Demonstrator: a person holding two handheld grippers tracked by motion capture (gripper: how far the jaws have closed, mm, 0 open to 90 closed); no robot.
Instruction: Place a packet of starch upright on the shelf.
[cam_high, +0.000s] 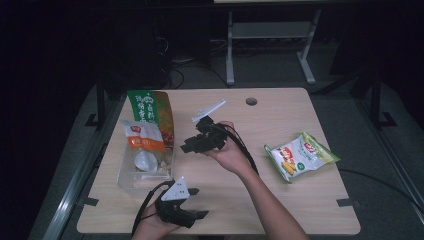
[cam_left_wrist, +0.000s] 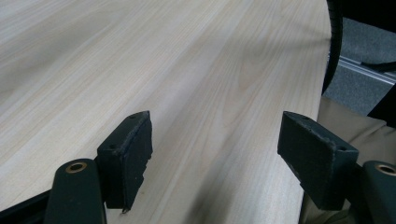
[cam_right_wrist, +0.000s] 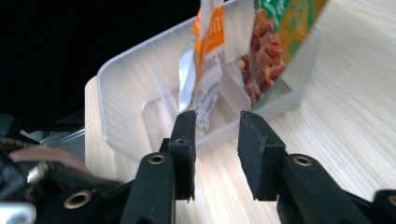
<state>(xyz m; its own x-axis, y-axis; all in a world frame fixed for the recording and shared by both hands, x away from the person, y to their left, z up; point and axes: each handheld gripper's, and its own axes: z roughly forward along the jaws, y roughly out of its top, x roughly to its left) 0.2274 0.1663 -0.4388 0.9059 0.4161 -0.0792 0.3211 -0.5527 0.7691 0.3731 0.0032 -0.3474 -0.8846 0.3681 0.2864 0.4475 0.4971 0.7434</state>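
Right claw (cam_high: 192, 145) of mine hangs beside the clear plastic bin (cam_high: 131, 181), jaws parted with nothing between them; no earlier grip shows, so I treat it as released. Two packets stand upright in that bin: an orange-and-white pouch (cam_high: 141, 137) with a crinkly silver lower half, and behind it a taller green one (cam_high: 150, 107) showing reddish food. My next pick, I judge, is the glossy yellow-green snack bag (cam_high: 301, 156) lying flat, well apart on the right side of the surface (cam_high: 280, 200). I should pinch its sealed edge, not the puffy middle, since the film looks slippery. My left claw (cam_high: 192, 202) rests wide open over pale wood grain near the front edge.
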